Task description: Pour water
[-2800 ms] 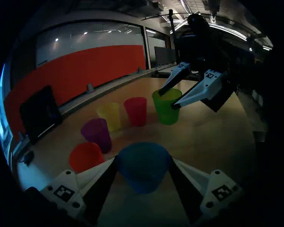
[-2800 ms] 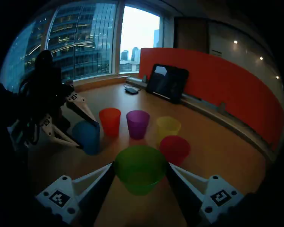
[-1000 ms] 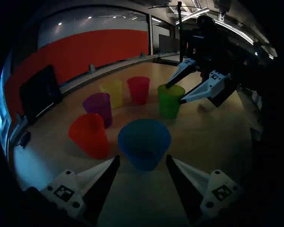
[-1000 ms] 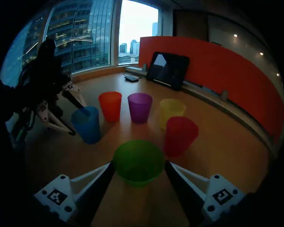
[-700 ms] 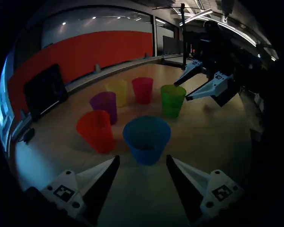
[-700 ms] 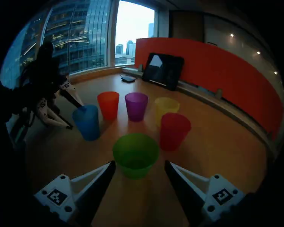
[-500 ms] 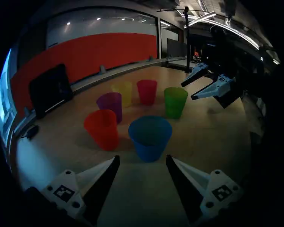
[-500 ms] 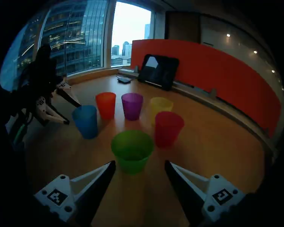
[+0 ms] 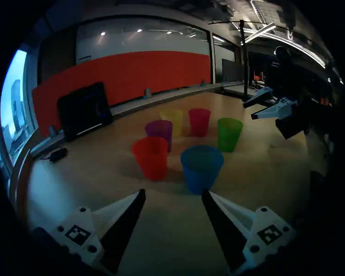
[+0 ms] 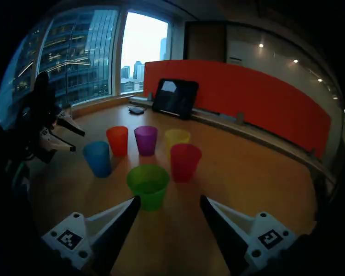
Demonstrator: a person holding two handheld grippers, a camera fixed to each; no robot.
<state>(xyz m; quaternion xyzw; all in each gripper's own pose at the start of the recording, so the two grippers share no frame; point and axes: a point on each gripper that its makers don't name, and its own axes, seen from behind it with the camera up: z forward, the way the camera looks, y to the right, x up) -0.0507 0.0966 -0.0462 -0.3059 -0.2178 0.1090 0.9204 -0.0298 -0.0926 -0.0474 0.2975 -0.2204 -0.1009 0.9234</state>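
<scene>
The left gripper is released, its fingers spread wide with nothing between them. The blue cup stands upright on the tabletop just ahead of the fingertips, apart from them. Just beside it is the orange cup. Behind these stand the purple cup, yellow cup, red cup and green cup, all grouped mid-tabletop. A tablet leans at the far edge.

The right gripper is likewise released and holds nothing. The green cup stands upright just ahead of its fingertips, not touching them. In the left gripper view the right gripper hangs beyond the green cup, near the right edge. In the right gripper view the left gripper hovers beyond the blue cup, clear of it.

Whether any cup holds water cannot be told.
</scene>
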